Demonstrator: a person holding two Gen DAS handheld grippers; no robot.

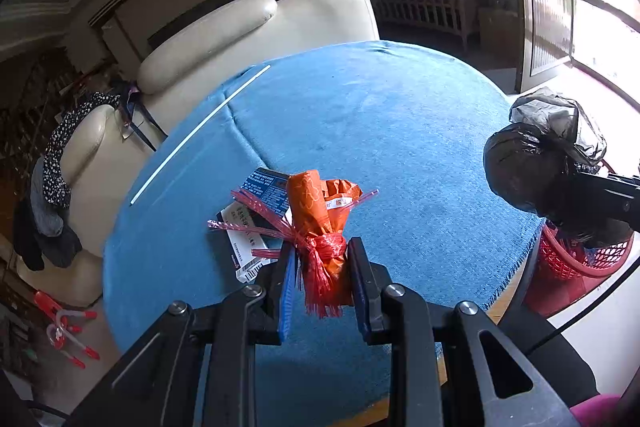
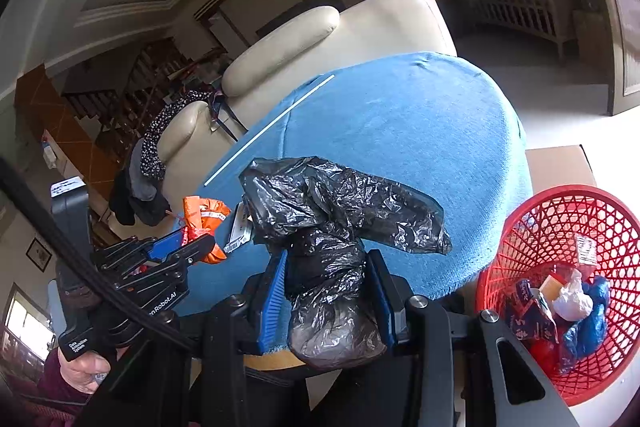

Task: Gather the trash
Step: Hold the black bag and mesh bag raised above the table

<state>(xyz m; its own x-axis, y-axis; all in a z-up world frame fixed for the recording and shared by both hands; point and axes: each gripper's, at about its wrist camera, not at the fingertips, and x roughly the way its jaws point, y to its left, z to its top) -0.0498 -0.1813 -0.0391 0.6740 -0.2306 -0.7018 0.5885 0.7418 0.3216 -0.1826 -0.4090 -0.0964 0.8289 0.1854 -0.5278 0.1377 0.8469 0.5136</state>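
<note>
Behind blue-clothed table (image 1: pixel 400 131) (cream sofa (image 1: pixel 248 39))

The cloth (image 1: pixel 380 131) on the counter was matt, rough blue fabric. The bag (image 2: pixel 340 227) was crinkled, glossy black plastic; the basket (image 2: pixel 560 223) red plastic mesh; the sofa (image 1: pixel 256 31) smooth cream leather.

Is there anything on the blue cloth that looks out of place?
Yes: a thin white stick lies alone near the far left edge of the blue cloth, and some printed cards lie loose behind the orange bundle.
</note>
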